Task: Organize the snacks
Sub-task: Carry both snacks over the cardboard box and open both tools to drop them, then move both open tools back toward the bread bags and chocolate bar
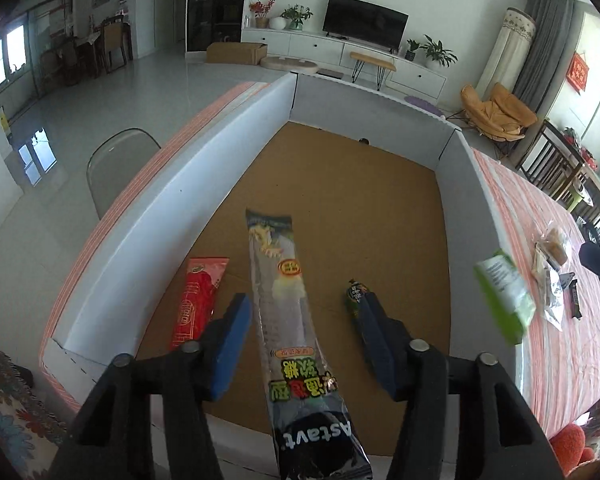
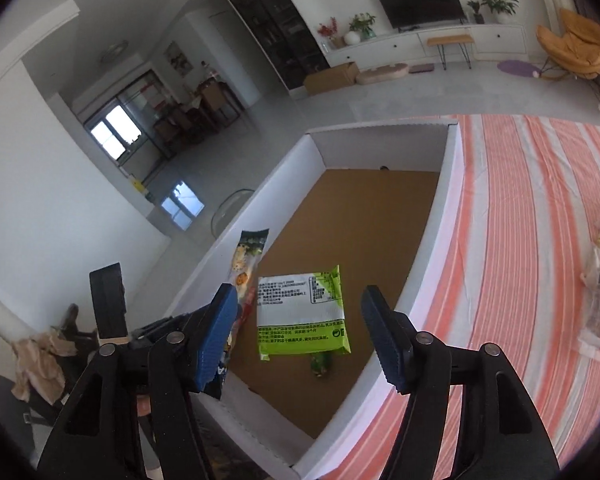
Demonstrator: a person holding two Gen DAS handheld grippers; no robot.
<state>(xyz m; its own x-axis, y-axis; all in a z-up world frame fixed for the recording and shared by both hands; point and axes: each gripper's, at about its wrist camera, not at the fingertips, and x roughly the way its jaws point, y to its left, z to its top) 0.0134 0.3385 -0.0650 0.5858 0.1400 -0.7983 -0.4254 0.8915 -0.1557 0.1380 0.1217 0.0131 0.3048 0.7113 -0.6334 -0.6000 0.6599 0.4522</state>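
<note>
Left to right across the white box (image 1: pixel 172 184): a red packet (image 1: pixel 198 300) lies flat on the brown floor near the left wall, its long axis running away from the camera. Next, the long dark snack packet (image 1: pixel 284 304) sits between the fingers of the left gripper (image 1: pixel 304 316), long axis parallel to the fingers and pointing into the box. The jaws are spread, with a visible gap on each side of the packet; neither pad presses it, so it is judged released or dropping, not pinched. Whether its far end touches the floor cannot be told. A small green packet (image 1: pixel 354 294) lies just beside the right-hand finger. Further right, the green and white packet (image 2: pixel 302 312) appears between the spread jaws of the right gripper (image 2: pixel 300 302), clear of both pads, above or on the box floor; which one cannot be told. Its long axis runs across the jaw line. Loose snacks (image 1: pixel 552 276) remain on the striped cloth (image 2: pixel 520 240), well apart from the box on the right side. The right hand is nearer to them, so the next pick is judged to fall to it.
</note>
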